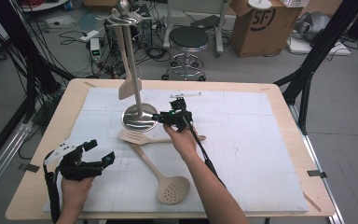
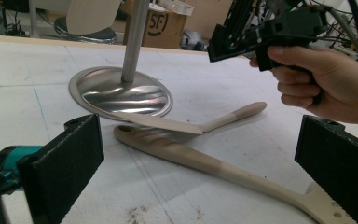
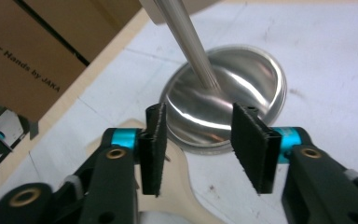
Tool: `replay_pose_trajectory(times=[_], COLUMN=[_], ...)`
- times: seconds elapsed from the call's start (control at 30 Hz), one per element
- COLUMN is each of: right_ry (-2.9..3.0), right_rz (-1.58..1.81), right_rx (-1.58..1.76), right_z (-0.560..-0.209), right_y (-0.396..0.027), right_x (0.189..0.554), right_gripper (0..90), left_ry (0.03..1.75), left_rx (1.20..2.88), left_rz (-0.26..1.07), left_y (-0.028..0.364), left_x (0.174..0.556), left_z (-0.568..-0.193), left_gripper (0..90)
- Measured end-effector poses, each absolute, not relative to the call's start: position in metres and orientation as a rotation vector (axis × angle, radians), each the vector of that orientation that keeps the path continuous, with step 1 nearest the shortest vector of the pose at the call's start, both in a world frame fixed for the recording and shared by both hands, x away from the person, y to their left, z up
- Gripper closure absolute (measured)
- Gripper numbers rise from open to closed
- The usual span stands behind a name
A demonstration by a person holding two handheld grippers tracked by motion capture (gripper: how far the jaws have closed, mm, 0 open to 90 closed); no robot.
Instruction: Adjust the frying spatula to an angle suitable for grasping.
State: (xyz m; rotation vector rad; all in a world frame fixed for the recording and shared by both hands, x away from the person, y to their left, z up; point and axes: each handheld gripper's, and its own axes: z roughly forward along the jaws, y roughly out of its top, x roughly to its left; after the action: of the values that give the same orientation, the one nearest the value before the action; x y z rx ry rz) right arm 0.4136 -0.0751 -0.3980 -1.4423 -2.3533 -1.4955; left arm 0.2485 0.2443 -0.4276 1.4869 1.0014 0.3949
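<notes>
A pale wooden slotted turner (image 1: 137, 136) lies flat on the white mat, its blade touching the stand's round steel base (image 1: 140, 120). In front of it lies a wooden skimmer spoon (image 1: 172, 189), its handle running up-left beneath the turner. My right gripper (image 1: 158, 117) hovers low over the turner's blade end, beside the base. In the right gripper view its jaws (image 3: 200, 147) stand open over the turner (image 3: 168, 205), with nothing between the pads. My left gripper (image 1: 100, 151) rests at the front left, open wide. Its own view (image 2: 200, 168) looks along the skimmer handle (image 2: 191, 156) and turner (image 2: 168, 123).
The steel pole (image 1: 131, 65) rises from the base, and a wooden spatula (image 1: 129, 86) hangs from its top hooks. The white mat (image 1: 242, 154) covers most of the wooden table. A stool (image 1: 188, 39), a cardboard box (image 1: 261, 25) and cables lie on the floor beyond.
</notes>
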Motion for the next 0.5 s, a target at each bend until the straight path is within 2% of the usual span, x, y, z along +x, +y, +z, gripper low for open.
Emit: replay_pose_trajectory(times=[0.27,0.37,0.5], right_ry=[-2.342,-2.376,-2.362], right_rz=[-1.354,-1.322,-1.287], right_rx=[-1.464,-1.494,-1.523], right_z=[-0.423,-0.430,-0.438], right_y=[-0.068,-0.069,-0.067], right_x=[0.424,0.429,0.434], right_gripper=[70.2,87.9,90.0], left_ry=[1.002,1.000,0.996], left_rx=[1.488,1.493,1.504], left_rz=[0.393,0.393,0.388], left_y=[0.243,0.243,0.239], left_x=[0.249,0.250,0.251], left_z=[-0.428,-0.428,-0.429], left_gripper=[1.7,1.7,1.7])
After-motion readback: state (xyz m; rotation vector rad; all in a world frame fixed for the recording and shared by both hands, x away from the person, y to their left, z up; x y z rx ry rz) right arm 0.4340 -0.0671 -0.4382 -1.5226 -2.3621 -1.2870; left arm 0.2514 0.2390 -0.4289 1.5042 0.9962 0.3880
